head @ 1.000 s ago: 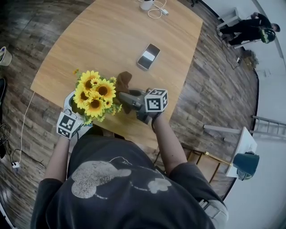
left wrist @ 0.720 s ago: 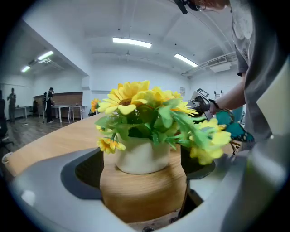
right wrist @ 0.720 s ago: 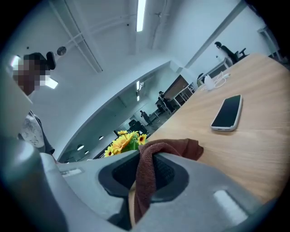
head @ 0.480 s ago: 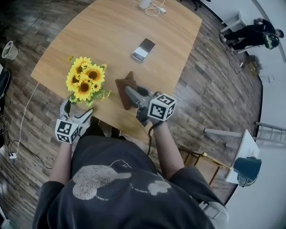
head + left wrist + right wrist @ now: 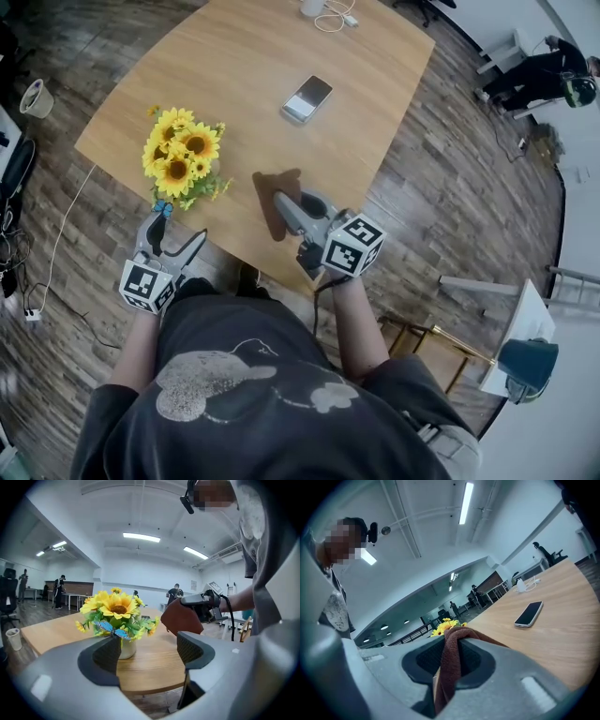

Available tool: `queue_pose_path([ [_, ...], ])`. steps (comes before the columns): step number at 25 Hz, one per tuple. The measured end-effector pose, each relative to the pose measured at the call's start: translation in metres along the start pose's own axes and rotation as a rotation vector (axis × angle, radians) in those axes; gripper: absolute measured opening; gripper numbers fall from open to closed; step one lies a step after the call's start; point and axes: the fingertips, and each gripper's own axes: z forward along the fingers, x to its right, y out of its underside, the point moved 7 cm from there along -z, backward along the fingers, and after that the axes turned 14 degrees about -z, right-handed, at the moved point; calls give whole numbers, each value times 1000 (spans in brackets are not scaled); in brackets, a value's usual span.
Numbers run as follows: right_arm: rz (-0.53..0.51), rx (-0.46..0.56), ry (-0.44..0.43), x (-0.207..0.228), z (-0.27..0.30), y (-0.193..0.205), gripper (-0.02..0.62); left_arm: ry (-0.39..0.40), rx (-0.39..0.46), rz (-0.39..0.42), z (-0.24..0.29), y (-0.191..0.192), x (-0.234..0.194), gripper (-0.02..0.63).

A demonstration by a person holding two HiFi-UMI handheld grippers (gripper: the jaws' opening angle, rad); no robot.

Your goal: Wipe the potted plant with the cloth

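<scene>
My R fingers (image 5: 426,661) pinch brown cloth (image 5: 449,667) over wooden desk (image 5: 281,56). L fingers (image 5: 105,656) closing, empty. Target: white-potted yellow sunflower plant (image 5: 178,159) by desk's near-left edge, apart from both. Advice: steady pot w/ L, wipe petals lightly.

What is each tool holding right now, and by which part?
Right tool: brown cloth, pinched at a bunched fold. Left tool: nothing held; jaws closing with nothing between them.

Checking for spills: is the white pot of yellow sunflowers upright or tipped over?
Upright: the white pot of yellow sunflowers stands on its base on the wooden table, blooms up.
</scene>
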Motion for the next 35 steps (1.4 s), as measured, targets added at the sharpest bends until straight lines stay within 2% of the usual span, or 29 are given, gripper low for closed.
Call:
queue_pose_path([
  [3, 14, 11, 33, -3, -9, 7, 44, 28, 33, -7, -2, -10, 3, 368],
  [9, 60, 49, 108, -36, -11, 21, 44, 112, 61, -17, -26, -24, 9, 347],
  [12, 73, 79, 139, -68, -2, 21, 44, 145, 61, 0, -53, -31, 13, 313],
  [16, 63, 110, 132, -114, 14, 30, 44, 174, 86, 15, -96, -35, 11, 287],
  [20, 42, 99, 147, -161, 14, 40, 44, 198, 124, 33, -134, -36, 8, 195],
  [24, 20, 91, 187, -204, -1, 52, 44, 252, 158, 23, -171, -32, 11, 152],
  [28, -1, 77, 235, -245, -17, 63, 44, 283, 148, 80, -204, -18, 14, 55],
  [35, 2, 61, 312, -308, -34, 79, 44, 302, 127, 83, -239, -9, 22, 12],
])
